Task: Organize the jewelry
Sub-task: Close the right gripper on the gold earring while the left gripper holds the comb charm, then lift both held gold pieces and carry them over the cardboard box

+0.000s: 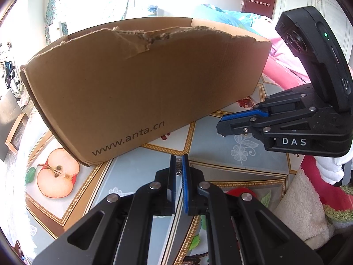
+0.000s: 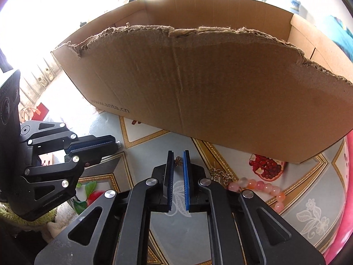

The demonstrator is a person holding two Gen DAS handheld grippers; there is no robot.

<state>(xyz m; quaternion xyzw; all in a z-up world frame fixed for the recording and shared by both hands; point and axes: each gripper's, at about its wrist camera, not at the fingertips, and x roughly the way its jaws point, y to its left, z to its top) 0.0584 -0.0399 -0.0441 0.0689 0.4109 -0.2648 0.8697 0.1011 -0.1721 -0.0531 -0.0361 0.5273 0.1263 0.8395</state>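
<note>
Small bronze charm (image 2: 177, 161) pinched between right gripper (image 2: 178, 162) jaws, a chain (image 2: 218, 173) and pink bead bracelet (image 2: 260, 187) lying just right of them on the tablecloth (image 2: 308, 209). Left gripper (image 1: 179, 165) nearly closed on something small and silvery. Cardboard box (image 2: 198, 84) ahead, contents hidden; sorting seemingly early.
</note>
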